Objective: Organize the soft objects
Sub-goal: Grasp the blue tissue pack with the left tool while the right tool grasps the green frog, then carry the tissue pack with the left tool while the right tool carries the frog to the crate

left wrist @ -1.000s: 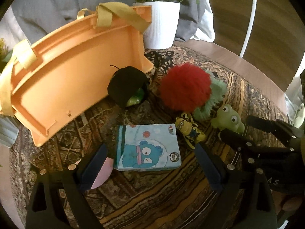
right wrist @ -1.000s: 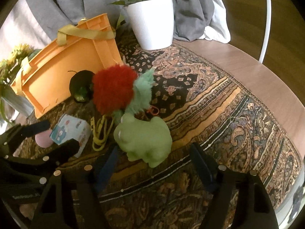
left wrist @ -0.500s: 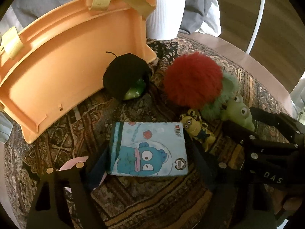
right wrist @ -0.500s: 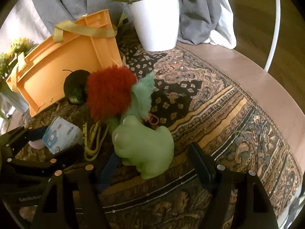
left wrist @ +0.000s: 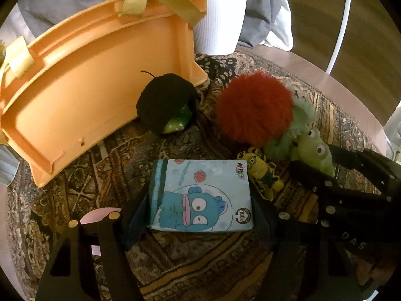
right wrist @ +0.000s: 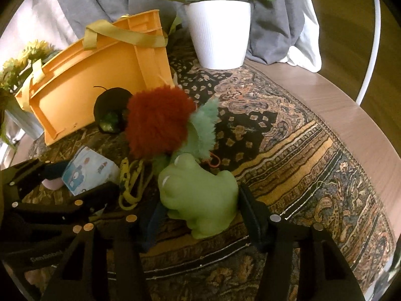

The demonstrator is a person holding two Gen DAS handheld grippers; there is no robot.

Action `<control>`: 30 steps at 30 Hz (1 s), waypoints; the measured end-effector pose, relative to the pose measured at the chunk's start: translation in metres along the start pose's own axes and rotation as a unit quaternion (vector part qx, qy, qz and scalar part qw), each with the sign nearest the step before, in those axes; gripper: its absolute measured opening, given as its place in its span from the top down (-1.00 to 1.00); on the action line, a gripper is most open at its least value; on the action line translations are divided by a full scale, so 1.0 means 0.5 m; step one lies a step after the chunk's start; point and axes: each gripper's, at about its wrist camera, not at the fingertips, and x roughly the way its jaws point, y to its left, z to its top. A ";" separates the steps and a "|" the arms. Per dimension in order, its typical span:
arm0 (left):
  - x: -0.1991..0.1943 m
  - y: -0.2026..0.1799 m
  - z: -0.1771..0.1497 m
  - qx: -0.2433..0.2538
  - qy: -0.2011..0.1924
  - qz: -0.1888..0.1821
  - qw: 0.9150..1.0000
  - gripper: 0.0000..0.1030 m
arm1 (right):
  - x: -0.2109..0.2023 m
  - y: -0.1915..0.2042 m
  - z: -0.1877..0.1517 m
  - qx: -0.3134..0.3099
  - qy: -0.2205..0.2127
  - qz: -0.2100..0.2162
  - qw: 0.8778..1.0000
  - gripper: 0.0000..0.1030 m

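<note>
Between the left gripper's wide fingers the tissue pack now sits bracketed, as the green frog does in the right gripper, both having closed in, seemingly ready to squeeze.

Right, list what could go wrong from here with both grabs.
1. The left tool straddles the blue tissue pack; the pack is soft and may crumple or slip out when squeezed.
2. The minion toy lies against the pack's right edge, so that finger could snag it.
3. The right tool brackets the green frog, which touches the yellow cord; lifting could drag that.
</note>
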 end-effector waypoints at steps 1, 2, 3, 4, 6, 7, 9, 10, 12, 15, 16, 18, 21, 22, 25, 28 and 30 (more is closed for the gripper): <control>-0.006 -0.001 0.000 -0.001 -0.003 0.003 1.000 -0.39 | -0.003 0.000 0.001 0.000 0.000 0.001 1.000 -0.12; -0.012 0.000 0.000 -0.003 -0.005 0.005 1.000 -0.39 | -0.008 0.000 0.002 0.000 -0.001 0.003 1.000 -0.12; -0.017 0.000 0.000 -0.005 -0.007 0.007 1.000 -0.39 | -0.011 -0.001 0.002 0.000 -0.001 0.004 1.000 -0.12; -0.022 0.001 0.000 -0.008 -0.009 0.008 1.000 -0.39 | -0.015 -0.002 0.004 0.001 -0.002 0.005 1.000 -0.12; -0.035 0.003 0.000 -0.016 -0.014 0.012 1.000 -0.39 | -0.025 -0.004 0.009 0.000 -0.005 0.007 1.000 -0.12; -0.043 0.003 0.001 -0.020 -0.017 0.011 1.000 -0.39 | -0.030 -0.005 0.012 0.001 -0.007 0.007 1.000 -0.12; -0.056 0.004 0.003 -0.027 -0.023 0.012 0.999 -0.39 | -0.041 -0.007 0.019 0.001 -0.012 0.009 1.000 -0.12; -0.062 0.005 0.004 -0.030 -0.026 0.013 0.999 -0.39 | -0.046 -0.007 0.022 0.001 -0.015 0.009 1.000 -0.12; -0.080 0.006 0.007 -0.038 -0.035 0.015 0.999 -0.39 | -0.061 -0.008 0.031 0.000 -0.021 0.011 1.000 -0.12; -0.108 0.005 0.013 -0.048 -0.048 0.018 0.998 -0.39 | -0.081 -0.006 0.042 -0.003 -0.031 0.016 0.999 -0.12; -0.119 0.006 0.015 -0.051 -0.053 0.021 0.997 -0.39 | -0.090 -0.005 0.048 -0.006 -0.035 0.018 0.999 -0.12; -0.137 0.005 0.018 -0.054 -0.063 0.028 0.996 -0.39 | -0.104 -0.001 0.057 -0.011 -0.043 0.019 0.999 -0.12; -0.172 0.006 0.024 -0.056 -0.081 0.039 0.994 -0.39 | -0.123 0.005 0.070 -0.017 -0.053 0.024 0.998 -0.12; -0.179 0.006 0.026 -0.056 -0.085 0.041 0.994 -0.39 | -0.130 0.007 0.075 -0.020 -0.058 0.027 0.998 -0.12; -0.213 0.010 0.034 -0.060 -0.102 0.051 0.992 -0.39 | -0.155 0.018 0.092 -0.026 -0.071 0.035 0.996 -0.12; -0.250 0.019 0.043 -0.070 -0.122 0.060 0.988 -0.39 | -0.181 0.032 0.110 -0.033 -0.088 0.046 0.994 -0.12; -0.272 0.023 0.049 -0.075 -0.135 0.067 0.986 -0.39 | -0.197 0.042 0.124 -0.040 -0.101 0.052 0.993 -0.12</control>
